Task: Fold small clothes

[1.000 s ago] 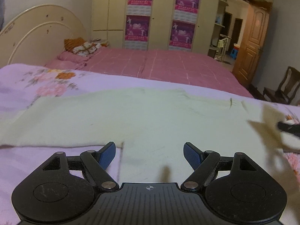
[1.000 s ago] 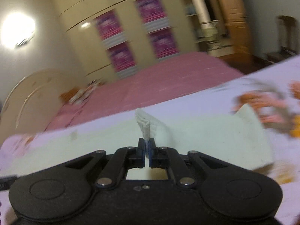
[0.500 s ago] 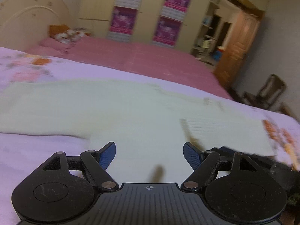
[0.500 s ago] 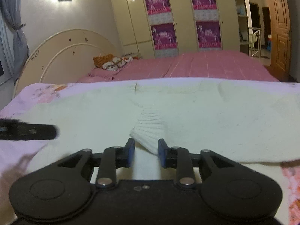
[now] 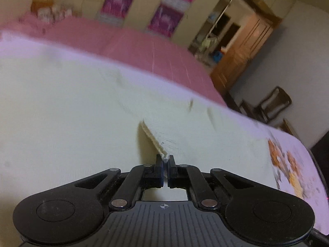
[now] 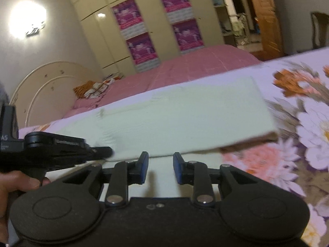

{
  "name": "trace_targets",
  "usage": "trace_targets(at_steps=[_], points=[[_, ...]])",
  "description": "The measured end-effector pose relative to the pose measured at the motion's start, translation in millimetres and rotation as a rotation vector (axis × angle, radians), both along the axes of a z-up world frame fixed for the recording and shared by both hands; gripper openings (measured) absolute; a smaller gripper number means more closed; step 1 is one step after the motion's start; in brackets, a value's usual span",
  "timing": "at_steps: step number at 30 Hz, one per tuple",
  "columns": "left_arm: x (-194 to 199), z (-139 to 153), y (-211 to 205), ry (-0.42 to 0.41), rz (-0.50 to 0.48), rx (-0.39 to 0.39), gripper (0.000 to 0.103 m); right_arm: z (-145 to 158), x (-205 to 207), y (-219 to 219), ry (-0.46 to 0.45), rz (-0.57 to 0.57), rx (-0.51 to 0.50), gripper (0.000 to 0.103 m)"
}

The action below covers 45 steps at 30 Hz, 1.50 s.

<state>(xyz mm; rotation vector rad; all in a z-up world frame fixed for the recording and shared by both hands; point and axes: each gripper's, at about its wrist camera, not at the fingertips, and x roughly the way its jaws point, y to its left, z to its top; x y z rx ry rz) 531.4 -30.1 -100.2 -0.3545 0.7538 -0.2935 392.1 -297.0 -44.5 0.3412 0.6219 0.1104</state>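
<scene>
A cream knit garment (image 5: 72, 107) lies spread on the floral bedsheet, and it also shows in the right wrist view (image 6: 185, 119). My left gripper (image 5: 165, 161) is shut on a ribbed sleeve cuff (image 5: 158, 144) folded over the garment's body. In the right wrist view the left gripper (image 6: 61, 146) comes in from the left, with its tip on the garment. My right gripper (image 6: 160, 164) is open and empty, just above the garment's near edge.
The floral sheet (image 6: 298, 133) lies bare to the right of the garment. A pink bed (image 5: 144, 47) lies beyond, with wardrobes behind it. A wooden chair (image 5: 273, 103) and a door (image 5: 242, 53) are at the far right.
My right gripper let go of the sleeve cuff and opened. My left gripper moved right, closed on the cuff and now holds it.
</scene>
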Motion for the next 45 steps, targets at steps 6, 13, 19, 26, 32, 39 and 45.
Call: trace_targets(at_steps=[6,13,19,26,32,39,45], points=[[1,18,46,-0.057,0.086,0.044,0.003,-9,1,-28,0.018,-0.05,0.121,0.038],[4,1,84,-0.017,0.15,0.066,0.003,-18,7,-35,0.024,-0.071,0.234,0.043],[1,-8,99,-0.011,0.177,0.058,0.003,-23,16,-49,0.036,-0.126,0.318,0.043],[-11,-13,118,-0.007,0.193,0.055,0.003,-28,19,-66,0.04,-0.168,0.39,0.042],[-9,-17,122,0.002,0.191,0.058,0.003,-38,20,-76,0.046,-0.195,0.46,0.039],[-12,-18,124,-0.001,0.186,0.06,0.003,-44,23,-81,0.076,-0.227,0.442,0.005],[-10,-23,120,0.014,0.188,0.081,0.003,-44,22,-79,0.071,-0.217,0.401,0.004]])
